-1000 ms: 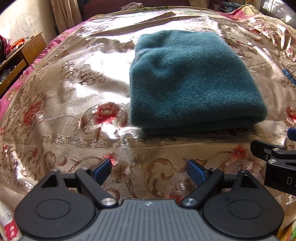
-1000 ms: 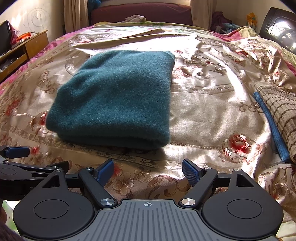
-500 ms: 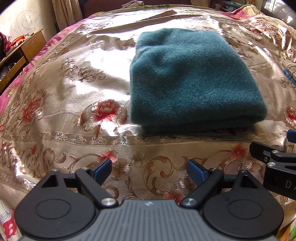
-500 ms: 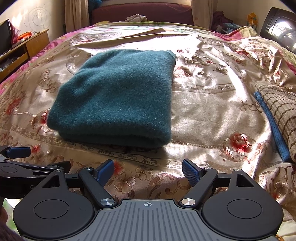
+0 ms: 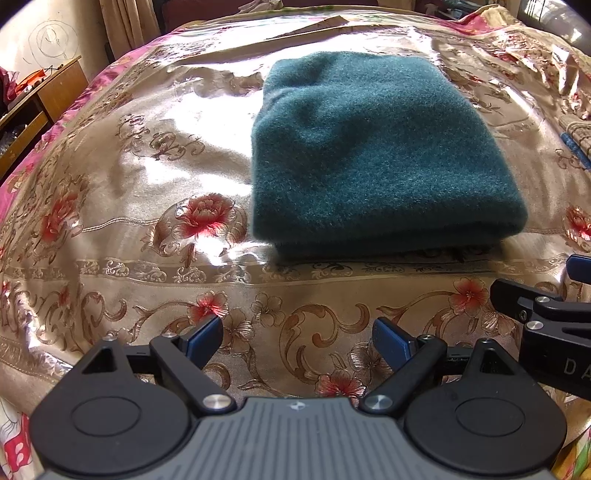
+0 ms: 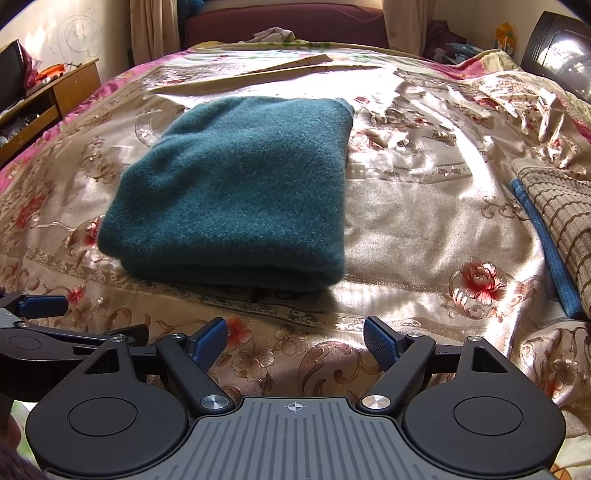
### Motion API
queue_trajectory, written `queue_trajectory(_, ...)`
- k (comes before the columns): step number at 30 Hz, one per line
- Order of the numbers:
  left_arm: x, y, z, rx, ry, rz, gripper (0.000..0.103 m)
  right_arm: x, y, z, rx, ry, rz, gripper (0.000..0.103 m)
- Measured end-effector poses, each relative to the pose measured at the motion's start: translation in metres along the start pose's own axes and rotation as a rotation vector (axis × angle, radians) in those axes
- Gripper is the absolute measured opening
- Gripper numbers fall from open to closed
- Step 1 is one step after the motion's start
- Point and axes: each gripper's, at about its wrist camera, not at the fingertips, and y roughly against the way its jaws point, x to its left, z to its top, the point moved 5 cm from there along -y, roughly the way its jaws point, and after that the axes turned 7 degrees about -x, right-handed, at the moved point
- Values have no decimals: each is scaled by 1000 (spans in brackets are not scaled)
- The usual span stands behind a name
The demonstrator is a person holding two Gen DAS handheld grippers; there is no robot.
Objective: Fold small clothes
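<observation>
Golden floral bedspread lies under your grippers. Your left gripper and right gripper are both spread wide, holding nothing; the folded teal garment rests just ahead of the fingertips.

floral bedspread, wooden cabinet, curtain

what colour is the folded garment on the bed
Dark teal green, plain and fuzzy, no pattern. The folded garment shows best in the right wrist view.

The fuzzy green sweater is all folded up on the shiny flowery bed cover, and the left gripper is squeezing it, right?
Not quite. The folded fuzzy teal-green sweater does lie on the shiny flowery bed cover, but the left gripper is open and apart from it, as the left wrist view shows.
</observation>
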Motion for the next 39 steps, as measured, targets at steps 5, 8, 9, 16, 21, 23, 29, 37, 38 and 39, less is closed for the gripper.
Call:
queue_trajectory(5,0,1,0,-2,0,0,92,0,0,0,3,2,5,83)
queue_trajectory(8,0,1,0,-2,4,1,92,0,0,0,4,3,5,83)
queue_trajectory(9,1,1,0,-2,5,1,92,0,0,0,4,2,5,83)
queue_trajectory(16,1,1,-2,3,8,2,92,1,0,0,4,2,6,83)
queue_trajectory(21,1,0,-2,6,7,3,92,1,1,-1,4,-2,8,83)
queue_trajectory(23,1,0,-2,6,7,3,92,1,1,-1,5,-4,11,83)
queue_trajectory(29,0,0,-4,9,6,4,92,0,1,-1,4,-8,15,83)
queue_trajectory(37,1,-1,-6,16,14,0,92,0,1,0,3,-10,16,83)
queue_trajectory(38,2,-1,-6,17,16,0,92,-1,1,0,3,-11,15,83)
queue_trajectory(39,2,-1,-6,19,17,-1,92,-1,2,0,4,-13,15,83)
